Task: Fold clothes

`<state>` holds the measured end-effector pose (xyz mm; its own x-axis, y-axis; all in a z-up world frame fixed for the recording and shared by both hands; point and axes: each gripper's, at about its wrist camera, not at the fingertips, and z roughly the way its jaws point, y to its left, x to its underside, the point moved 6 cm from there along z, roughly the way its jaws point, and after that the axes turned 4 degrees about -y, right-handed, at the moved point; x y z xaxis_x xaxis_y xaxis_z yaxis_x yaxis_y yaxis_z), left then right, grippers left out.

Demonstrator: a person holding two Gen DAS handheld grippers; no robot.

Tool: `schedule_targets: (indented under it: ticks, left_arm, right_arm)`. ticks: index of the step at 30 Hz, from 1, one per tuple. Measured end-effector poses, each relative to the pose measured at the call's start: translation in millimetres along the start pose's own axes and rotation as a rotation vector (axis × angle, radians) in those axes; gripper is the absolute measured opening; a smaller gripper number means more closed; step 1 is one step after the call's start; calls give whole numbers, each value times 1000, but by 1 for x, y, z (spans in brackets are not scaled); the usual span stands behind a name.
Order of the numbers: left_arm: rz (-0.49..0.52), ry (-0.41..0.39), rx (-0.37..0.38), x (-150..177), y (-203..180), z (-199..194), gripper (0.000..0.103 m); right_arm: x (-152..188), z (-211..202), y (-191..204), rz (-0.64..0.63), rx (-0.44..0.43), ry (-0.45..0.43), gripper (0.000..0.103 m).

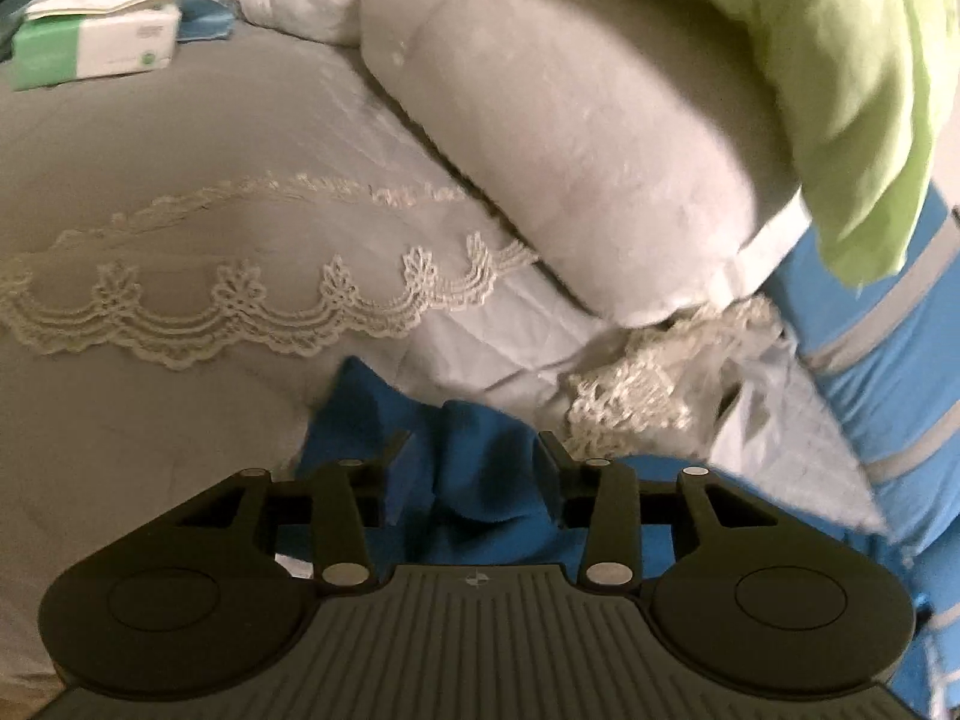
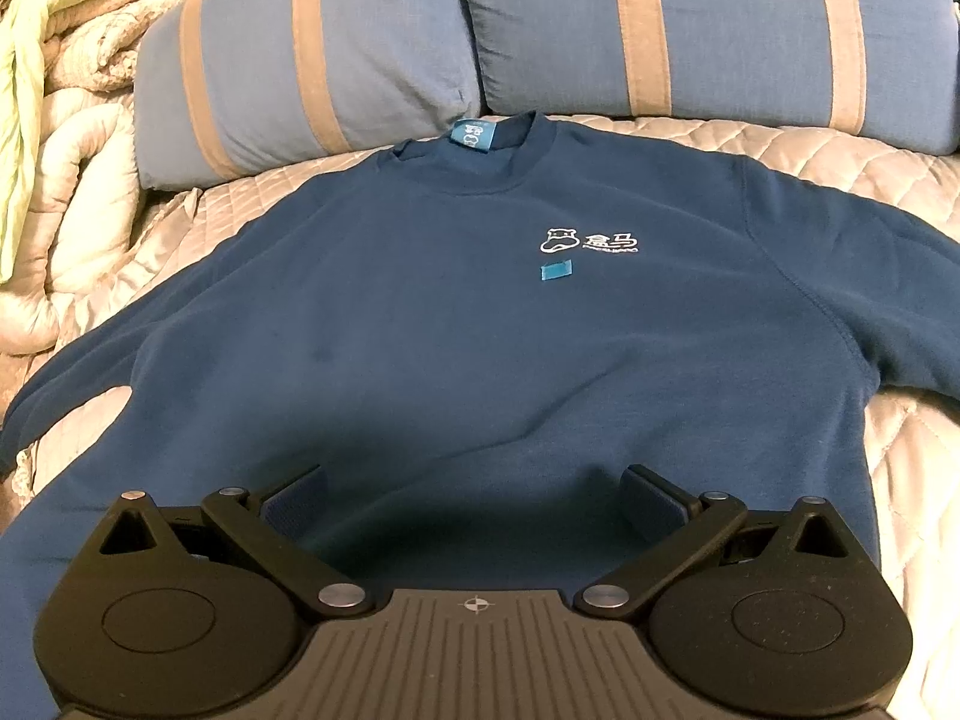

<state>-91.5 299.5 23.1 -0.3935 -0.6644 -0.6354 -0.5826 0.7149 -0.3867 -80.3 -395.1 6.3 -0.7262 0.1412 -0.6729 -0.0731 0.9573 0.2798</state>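
Observation:
A dark blue sweatshirt (image 2: 456, 324) lies flat, front up, on the quilted bed, collar toward the pillows, with a white logo (image 2: 591, 240) on its chest. My right gripper (image 2: 474, 498) is open, low over the sweatshirt's hem, with nothing between its fingers. In the left wrist view a bunched part of the blue fabric (image 1: 474, 468) sits between the fingers of my left gripper (image 1: 474, 450). The jaws stand apart around the cloth and do not pinch it.
Two blue pillows with tan stripes (image 2: 690, 30) lie at the head of the bed. A rolled pale duvet (image 1: 570, 150) and a green blanket (image 1: 852, 90) sit beside the sweatshirt. A tissue box (image 1: 96, 39) rests on the lace-trimmed bedspread (image 1: 240, 300).

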Motion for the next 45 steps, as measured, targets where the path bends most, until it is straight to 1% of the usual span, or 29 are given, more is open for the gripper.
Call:
schedule_targets:
  ticks: [4,6,9,13,15,20,22,25,26,27,28,29,30,32,35,38,41,45]
  left_arm:
    - [12,19,-1,1,0,16,40]
    - [20,32,-17,-2,1,24,3]
    - [23,27,-30,-11,3,25,3]
    - [84,-8,-52,-27,-7,33,3]
    - [95,-11,-56,-33,-10,40,3]
    - [108,-16,-62,-36,-15,61,3]
    - [115,-27,-59,-34,-17,67,4]
    - [99,-43,-36,-36,-18,67,9]
    - [85,-46,-22,-38,-18,65,20]
    - [63,-51,-3,-39,-17,61,34]
    - [37,-63,19,-40,-15,54,38]
    - [18,-82,40,-39,-13,45,46]
    - [5,-97,56,-38,-12,36,50]
    - [-7,-120,82,-34,-9,14,53]
    - [-43,-141,128,-20,3,-16,53]
    - [-137,-132,190,-1,20,-33,53]
    - [-277,-84,263,20,34,-31,53]
    - [-347,-48,305,37,41,-10,52]
  right_arm:
    - [1,1,0,-2,0,7,103]
    - [1,1,0,-2,3,9,103]
    - [1,1,0,-2,7,10,103]
    - [1,3,1,-3,14,17,103]
    - [1,4,1,-6,18,22,103]
    - [1,6,1,-5,28,29,103]
    - [1,6,1,-6,31,29,103]
    - [1,6,2,-8,34,29,103]
    - [1,6,2,-9,35,29,103]
    - [1,6,2,-9,36,29,103]
    - [1,6,2,-10,37,29,103]
    - [1,6,2,-11,38,29,103]
    - [1,6,2,-11,39,29,103]
    - [1,6,3,-13,41,29,103]
    - [1,7,3,-14,43,29,103]
    - [1,7,3,-17,39,32,103]
    - [1,7,4,-24,38,36,103]
    - [1,7,5,-31,42,36,103]
